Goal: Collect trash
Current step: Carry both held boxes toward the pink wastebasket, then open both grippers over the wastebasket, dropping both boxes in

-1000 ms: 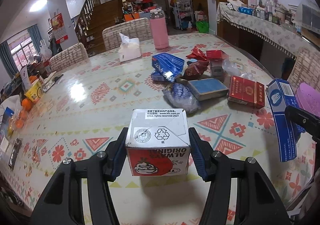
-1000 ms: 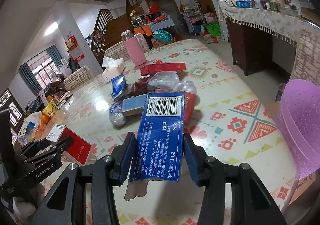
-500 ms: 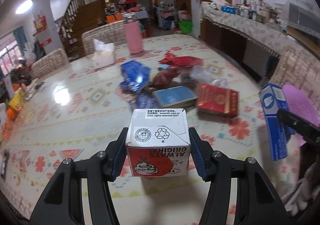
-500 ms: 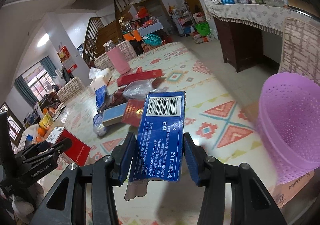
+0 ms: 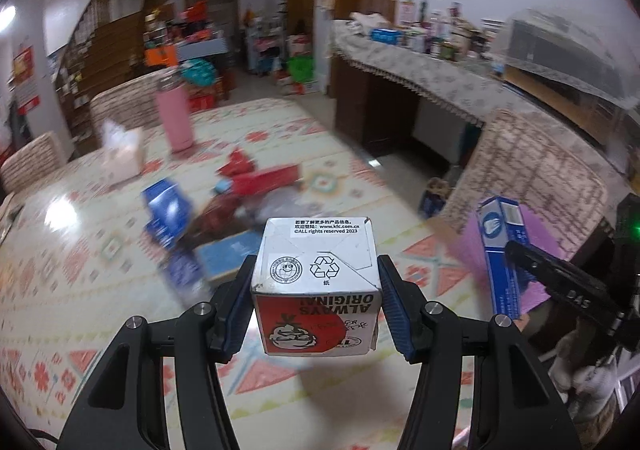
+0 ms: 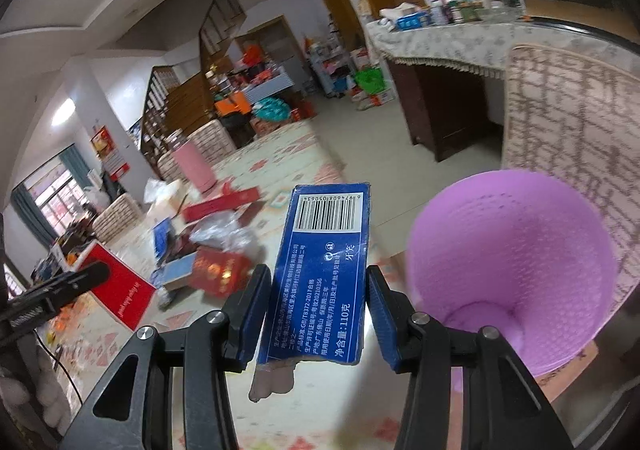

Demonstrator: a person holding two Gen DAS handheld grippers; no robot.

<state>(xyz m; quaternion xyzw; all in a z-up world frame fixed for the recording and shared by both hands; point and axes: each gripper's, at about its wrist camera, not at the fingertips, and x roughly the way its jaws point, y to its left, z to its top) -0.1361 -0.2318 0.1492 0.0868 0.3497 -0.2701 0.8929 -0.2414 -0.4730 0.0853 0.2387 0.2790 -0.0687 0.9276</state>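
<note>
My left gripper [image 5: 316,302] is shut on a red and white takeaway carton [image 5: 316,282], held above the patterned table [image 5: 80,250]. My right gripper [image 6: 318,310] is shut on a long blue toothpaste box [image 6: 324,270], carried near the edge of the table [image 6: 280,154]. Just right of that box gapes a purple plastic waste basket [image 6: 516,266] with nothing visible inside. The left wrist view shows the blue box [image 5: 502,250] and the purple basket [image 5: 472,250] at the right. The right wrist view shows the red carton [image 6: 120,290] at the left.
A heap of trash [image 5: 236,206] lies mid-table: red packets, blue boxes, clear plastic. A pink flask [image 5: 174,118] and a tissue pack [image 5: 120,150] stand farther back. A woven chair [image 6: 568,122] rises behind the basket. A cloth-covered sideboard [image 5: 420,62] lines the right wall.
Both grippers swung to the right with their loads still held. The purple basket now sits large and close beside the blue box, and the trash heap has slid left.
</note>
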